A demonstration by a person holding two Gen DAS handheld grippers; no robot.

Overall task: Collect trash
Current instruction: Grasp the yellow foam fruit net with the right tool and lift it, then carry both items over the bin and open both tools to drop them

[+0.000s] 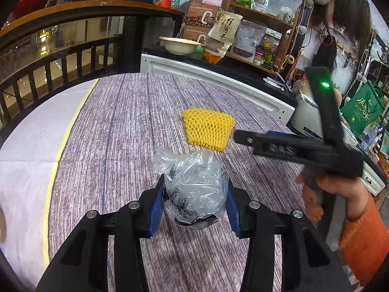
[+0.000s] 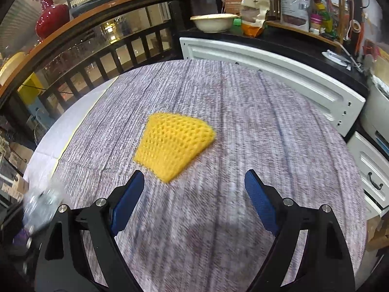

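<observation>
My left gripper (image 1: 194, 187) is shut on a crumpled clear plastic bag (image 1: 194, 189) with dark bits inside, held between its blue pads just above the table. A yellow foam fruit net (image 1: 207, 129) lies flat on the table beyond it; in the right wrist view the net (image 2: 173, 143) lies just ahead of my right gripper (image 2: 194, 182), which is open and empty above the table. From the left wrist view the right gripper (image 1: 245, 138) reaches in from the right, close to the net's right edge. The bag shows blurred at the right view's left edge (image 2: 41, 206).
The round table (image 1: 126, 121) has a mauve woven cloth with a white border at the left (image 1: 22, 160). A white cabinet (image 2: 279, 73) stands behind the table, with a basin (image 1: 181, 45) and packaged goods on shelves. A dark railing (image 2: 109, 56) runs at the back left.
</observation>
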